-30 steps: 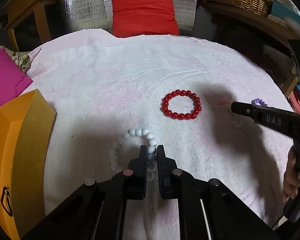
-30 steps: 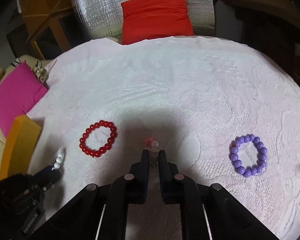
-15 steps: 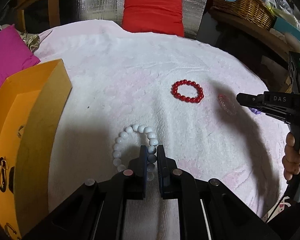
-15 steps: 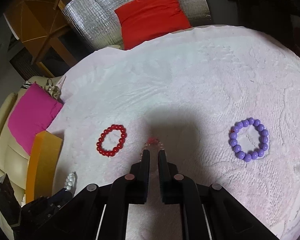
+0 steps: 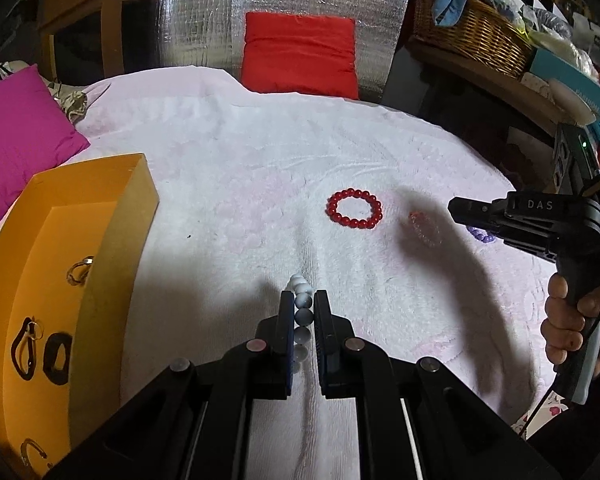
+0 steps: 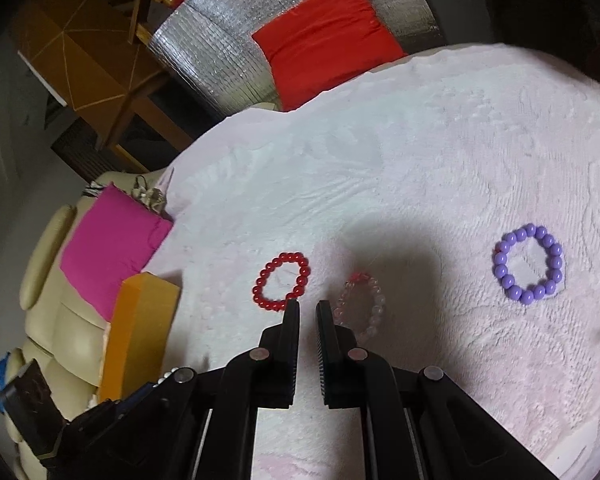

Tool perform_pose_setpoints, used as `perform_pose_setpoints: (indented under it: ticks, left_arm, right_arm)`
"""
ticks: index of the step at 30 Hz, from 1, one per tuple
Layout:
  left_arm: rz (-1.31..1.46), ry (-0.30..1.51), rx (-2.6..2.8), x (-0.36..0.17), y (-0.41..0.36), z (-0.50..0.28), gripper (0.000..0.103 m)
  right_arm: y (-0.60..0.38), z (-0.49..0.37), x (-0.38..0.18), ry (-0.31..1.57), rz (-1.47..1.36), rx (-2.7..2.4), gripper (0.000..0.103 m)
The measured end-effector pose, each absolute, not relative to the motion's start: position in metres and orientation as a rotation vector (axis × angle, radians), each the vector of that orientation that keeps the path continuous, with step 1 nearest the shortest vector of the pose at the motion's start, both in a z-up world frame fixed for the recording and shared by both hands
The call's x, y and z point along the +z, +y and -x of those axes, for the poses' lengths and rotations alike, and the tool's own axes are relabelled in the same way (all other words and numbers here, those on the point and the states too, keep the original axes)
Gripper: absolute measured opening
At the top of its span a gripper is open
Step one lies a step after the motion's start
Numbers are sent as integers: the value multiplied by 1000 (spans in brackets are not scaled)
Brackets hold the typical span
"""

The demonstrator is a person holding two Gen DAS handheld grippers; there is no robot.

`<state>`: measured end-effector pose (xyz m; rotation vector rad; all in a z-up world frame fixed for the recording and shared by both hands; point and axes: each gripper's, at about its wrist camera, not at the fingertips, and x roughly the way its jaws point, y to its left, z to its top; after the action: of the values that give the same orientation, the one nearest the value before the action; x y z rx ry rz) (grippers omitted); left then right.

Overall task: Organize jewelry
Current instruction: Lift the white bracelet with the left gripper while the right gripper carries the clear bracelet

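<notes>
White round-beaded bracelet (image 5: 302,312) is pinched between the closed left gripper (image 5: 303,300) above the pale pink towel (image 5: 260,184); the right gripper (image 6: 308,307) is held slightly parted, gripping nothing.

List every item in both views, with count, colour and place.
white bead bracelet: 1, white, clamped between the left fingers
red bracelet: 1, red, mid cloth
pink bracelet: 1, pale translucent pink, right of the red one
purple bracelet: 1, purple, far right
orange box: 1, open, left edge, rings and dark loops inside
cloth: 1, pale pink
cushions: red, magenta
left gripper: shut on beads
right gripper: empty
</notes>
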<state>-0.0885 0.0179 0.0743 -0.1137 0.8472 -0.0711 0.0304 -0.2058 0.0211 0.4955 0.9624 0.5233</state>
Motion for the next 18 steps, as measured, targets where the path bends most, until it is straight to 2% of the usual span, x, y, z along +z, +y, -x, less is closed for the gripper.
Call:
perform_pose_setpoints:
  ticks: [7, 13, 15, 16, 17, 18]
  left_arm:
    - [116, 823, -88, 84, 14, 93, 10]
    - [99, 839, -73, 75, 14, 90, 10]
    - [112, 868, -76, 64, 20, 88, 10]
    - [113, 876, -75, 60, 21, 88, 10]
    - [115, 891, -74, 54, 23, 87, 10]
    - [116, 898, -72, 51, 24, 87, 10]
  right_arm:
    - [-218, -35, 17, 973, -582, 529, 10]
    - [-220, -39, 15, 991, -544, 415, 10]
    - [-219, -41, 15, 991, -463, 342, 15]
    - [-218, -43, 12, 1000, -450, 335, 21]
    - [-217, -44, 10, 1009, -451, 333, 33]
    - [-215, -45, 7, 1019, -452, 332, 40]
